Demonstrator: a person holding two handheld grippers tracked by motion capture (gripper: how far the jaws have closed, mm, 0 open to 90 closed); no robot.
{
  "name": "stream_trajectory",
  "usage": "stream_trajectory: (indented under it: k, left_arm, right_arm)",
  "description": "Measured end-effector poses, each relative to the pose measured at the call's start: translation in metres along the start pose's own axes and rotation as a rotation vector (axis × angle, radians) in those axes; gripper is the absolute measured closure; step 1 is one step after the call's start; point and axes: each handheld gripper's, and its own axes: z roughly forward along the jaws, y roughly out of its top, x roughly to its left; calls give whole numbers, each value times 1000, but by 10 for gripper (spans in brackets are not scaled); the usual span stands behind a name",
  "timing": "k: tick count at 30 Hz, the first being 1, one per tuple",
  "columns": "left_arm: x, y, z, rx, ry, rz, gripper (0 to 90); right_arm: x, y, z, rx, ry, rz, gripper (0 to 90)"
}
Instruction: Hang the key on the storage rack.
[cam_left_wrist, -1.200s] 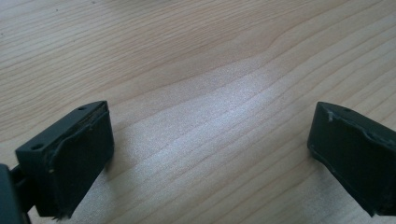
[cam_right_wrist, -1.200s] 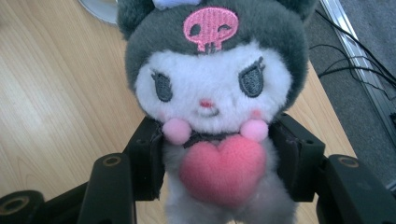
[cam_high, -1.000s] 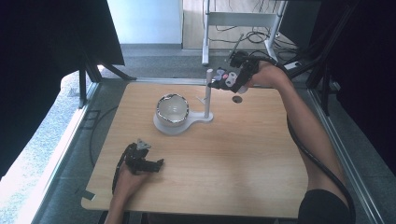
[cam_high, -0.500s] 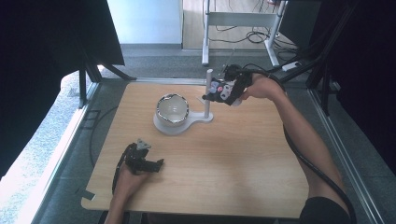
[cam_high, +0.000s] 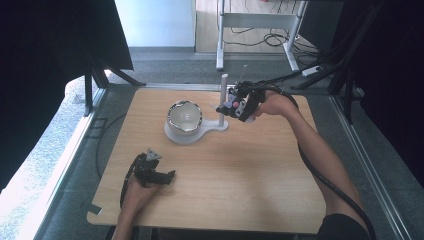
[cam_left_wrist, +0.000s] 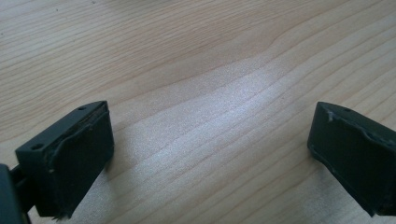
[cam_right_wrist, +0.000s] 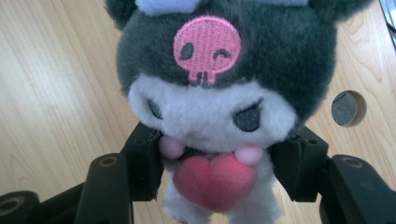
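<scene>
A plush toy (cam_right_wrist: 219, 93) with a dark grey head, a pink skull patch, a white face and a pink heart sits between the pads of my right gripper (cam_right_wrist: 217, 172), which is shut on its body. The jaws have just eased open a touch, with the toy still pressed between them. From above, the right gripper (cam_high: 229, 108) and the toy (cam_high: 234, 105) hang just right of the white post (cam_high: 223, 97). My left gripper (cam_high: 167, 176) rests on the table near the front left. It stands open (cam_left_wrist: 210, 154) over bare wood.
The post rises from a white base (cam_high: 210, 129) that also carries a shiny bowl (cam_high: 184, 116) left of it. A round hole (cam_right_wrist: 348, 108) in the wooden tabletop (cam_high: 250, 175) lies beside the toy. A metal frame and cables stand beyond the far edge.
My right gripper has come down and leftward with the plush toy, from the far right corner to just beside the post. The left gripper has stayed put.
</scene>
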Motion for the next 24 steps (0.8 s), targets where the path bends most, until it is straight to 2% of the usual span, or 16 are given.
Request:
stream_trajectory:
  k: [3,9,13,24]
  left_arm:
    - [0,0,0,-3,1,-1,3]
    - [0,0,0,-3,1,0,3]
    - [0,0,0,-3,0,-1,3]
    - [0,0,0,-2,0,0,3]
  right_arm:
    - [0,-2,6,-1,-4,10,406]
    - [0,-2,14,-17,-17,-4,351]
    - [0,-4,16,-7,-26,-10,271]
    - [2,-12,18,-23,-50,-1,185]
